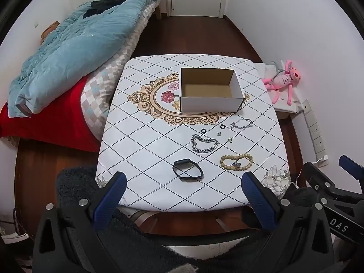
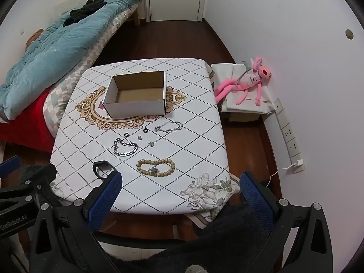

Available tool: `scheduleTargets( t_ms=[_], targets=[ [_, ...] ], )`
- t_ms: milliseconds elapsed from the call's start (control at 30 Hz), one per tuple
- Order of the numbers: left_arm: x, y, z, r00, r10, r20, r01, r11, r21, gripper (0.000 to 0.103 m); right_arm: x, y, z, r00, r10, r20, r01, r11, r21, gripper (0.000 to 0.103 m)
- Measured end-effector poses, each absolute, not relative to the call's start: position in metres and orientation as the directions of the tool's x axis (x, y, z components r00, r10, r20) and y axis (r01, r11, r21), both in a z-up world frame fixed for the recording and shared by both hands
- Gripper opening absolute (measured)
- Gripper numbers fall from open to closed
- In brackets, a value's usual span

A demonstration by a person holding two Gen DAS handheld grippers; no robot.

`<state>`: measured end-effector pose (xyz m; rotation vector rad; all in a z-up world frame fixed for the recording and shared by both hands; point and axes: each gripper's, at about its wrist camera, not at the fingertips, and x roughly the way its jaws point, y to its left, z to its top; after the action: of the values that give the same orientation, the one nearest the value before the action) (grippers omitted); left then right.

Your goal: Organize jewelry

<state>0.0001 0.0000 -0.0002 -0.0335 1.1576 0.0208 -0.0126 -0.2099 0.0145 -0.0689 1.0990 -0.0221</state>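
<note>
I had both claws back off the near edge of the desk [image 1: 141, 182], above the floor side. Left claw [image 1: 182, 188] spread wide, nothing between its blue pads. Right claw [image 2: 179, 188] also spread wide, nothing held.

Jewelry was all loose on the desk's diamond-pattern cloth, none in the box. Cardboard box [image 1: 210, 89] sat open and upright toward the far middle, over the gold oval print, inside bare. Just in front of it: thin silver chain [image 1: 241, 123] to the right, two small black rings [image 1: 203, 131] and [image 1: 222, 127], apart from each other. Between and below those, two tiny metal pieces [image 1: 219, 133], too small to tell what. Heavy silver link bracelet [image 1: 204, 145] lay near the middle. Wooden bead bracelet [image 1: 236, 162] sat nearer me on the right, a small silver bit lying on it. Black band [image 1: 188, 170], watch-like, nearest the left claw; in the right wrist view its far end peeked out behind the right claw's left finger.

Off the desk: bed with blue quilt [image 1: 75, 45] at left, pink plush toy [image 2: 248, 82] on a white-covered box by the right wall.
</note>
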Motion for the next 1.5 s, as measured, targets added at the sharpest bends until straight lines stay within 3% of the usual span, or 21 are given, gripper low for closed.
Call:
scheduleTargets(
  t_ms=[1500],
  targets=[
    [-0.0029, 0.0011, 0.0031, 0.408, 0.004, -0.913, -0.033, 0.999, -0.010, 0.103, -0.0158, -0.2128, 0.0174, 0.456, -0.049, -0.889, -0.012, 0.998, -0.062, 0.103]
  ],
)
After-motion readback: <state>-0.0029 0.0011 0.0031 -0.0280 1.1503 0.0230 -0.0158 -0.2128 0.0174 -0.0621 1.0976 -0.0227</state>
